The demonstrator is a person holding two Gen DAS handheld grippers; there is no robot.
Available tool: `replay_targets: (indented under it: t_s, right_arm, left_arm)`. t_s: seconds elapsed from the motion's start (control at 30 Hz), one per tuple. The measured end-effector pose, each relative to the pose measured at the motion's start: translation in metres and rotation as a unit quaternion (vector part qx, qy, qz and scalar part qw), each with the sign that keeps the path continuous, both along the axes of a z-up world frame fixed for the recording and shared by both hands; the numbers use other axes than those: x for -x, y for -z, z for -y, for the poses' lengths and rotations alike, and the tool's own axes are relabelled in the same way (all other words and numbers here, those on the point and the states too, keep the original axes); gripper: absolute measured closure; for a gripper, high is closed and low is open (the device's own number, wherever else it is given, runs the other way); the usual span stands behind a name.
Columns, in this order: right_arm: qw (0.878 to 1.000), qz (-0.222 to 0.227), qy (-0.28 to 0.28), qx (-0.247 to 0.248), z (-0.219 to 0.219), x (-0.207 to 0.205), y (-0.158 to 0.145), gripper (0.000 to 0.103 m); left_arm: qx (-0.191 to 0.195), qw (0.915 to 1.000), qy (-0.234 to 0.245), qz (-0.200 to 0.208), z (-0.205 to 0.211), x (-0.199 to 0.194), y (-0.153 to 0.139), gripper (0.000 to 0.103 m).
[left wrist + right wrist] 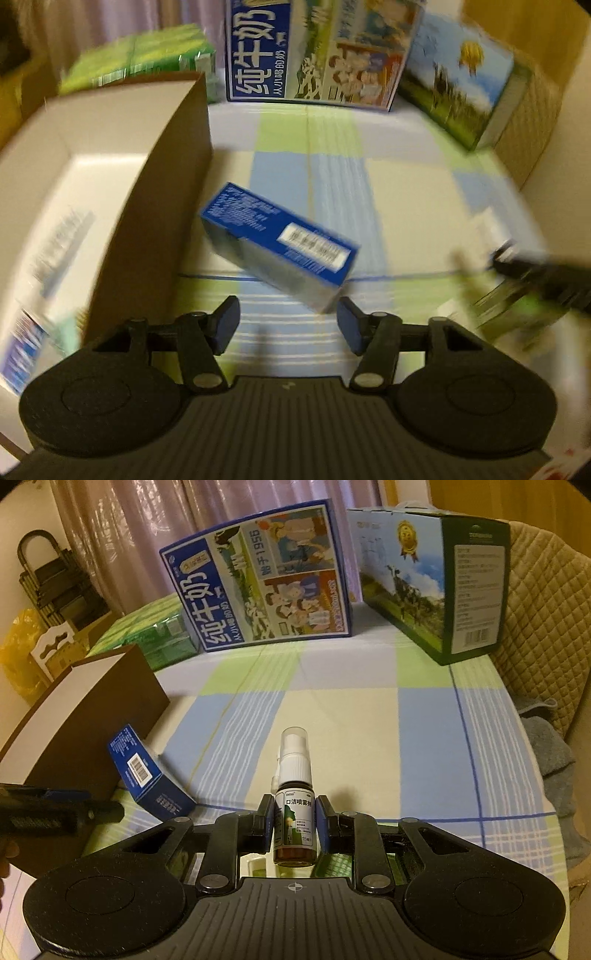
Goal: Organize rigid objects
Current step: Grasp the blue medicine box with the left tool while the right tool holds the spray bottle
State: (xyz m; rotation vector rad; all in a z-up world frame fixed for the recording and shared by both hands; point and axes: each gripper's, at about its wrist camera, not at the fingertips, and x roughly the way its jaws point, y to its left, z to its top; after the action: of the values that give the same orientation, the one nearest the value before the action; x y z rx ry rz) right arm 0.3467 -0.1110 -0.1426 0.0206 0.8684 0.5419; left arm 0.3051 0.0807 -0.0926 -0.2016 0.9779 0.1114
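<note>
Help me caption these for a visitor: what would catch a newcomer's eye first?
The small spray bottle clamped upright in the right hand-held gripper, close to the camera. Next, the blue carton on the checked cloth, beside the brown box, ahead of the open left hand-held gripper. Behind, a big milk carton stands upside down.

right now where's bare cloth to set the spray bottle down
Free: the checked cloth between spray bottle and milk carton, right to the green-sided box. Crowded: left, small blue box leaning beside the brown bin.
</note>
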Motion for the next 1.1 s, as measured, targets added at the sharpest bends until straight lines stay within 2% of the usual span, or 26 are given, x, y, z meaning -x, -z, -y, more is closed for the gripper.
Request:
replay_targets:
  t_s: [0.1,0.2,0.3,0.43,0.6,0.67,0.73,0.83,0.9,1.1]
  right_arm:
    - [1.000,-0.001,-0.005,0.001,-0.003,-0.003,0.000,0.083]
    - [1.000,-0.002,-0.006,0.005,-0.004,-0.008,0.000,0.083]
    - [1.000,0.002,-0.007,0.007,-0.003,-0.012,-0.002,0.083]
    - [1.000,0.003,-0.004,0.010,-0.002,-0.019,-0.002,0.083]
    - [1.000,0.000,-0.004,0.012,-0.007,-0.025,0.000,0.083]
    - [1.000,-0.001,-0.007,0.012,-0.009,-0.027,0.000,0.083]
    - [1.000,-0.002,-0.010,0.012,-0.013,-0.028,0.001,0.083]
    - [1.000,-0.004,-0.016,0.012,-0.019,-0.029,0.002,0.083]
    - [1.000,-0.005,-0.021,0.011,-0.022,-0.029,0.002,0.083]
    - [0.999,-0.007,-0.030,0.009,-0.029,-0.026,0.002,0.083]
  left_arm:
    - [0.048,0.9982,-0.033,0.010,-0.004,-0.011,-0.008,0.035]
    - [0.086,0.9939,-0.069,-0.002,-0.011,-0.029,-0.007,0.034]
    - [0.099,0.9902,-0.096,-0.023,-0.015,-0.047,-0.001,0.034]
    - [0.091,0.9878,-0.118,-0.046,-0.017,-0.061,0.011,0.034]
    - [0.083,0.9875,-0.117,-0.066,-0.022,-0.065,0.023,0.038]
    - [0.079,0.9881,-0.111,-0.071,-0.025,-0.065,0.025,0.045]
    - [0.072,0.9891,-0.103,-0.076,-0.027,-0.066,0.025,0.057]
    - [0.058,0.9908,-0.091,-0.082,-0.032,-0.064,0.026,0.066]
    - [0.047,0.9919,-0.082,-0.085,-0.034,-0.064,0.026,0.069]
    - [0.001,0.9950,-0.035,-0.094,-0.030,-0.049,0.024,0.070]
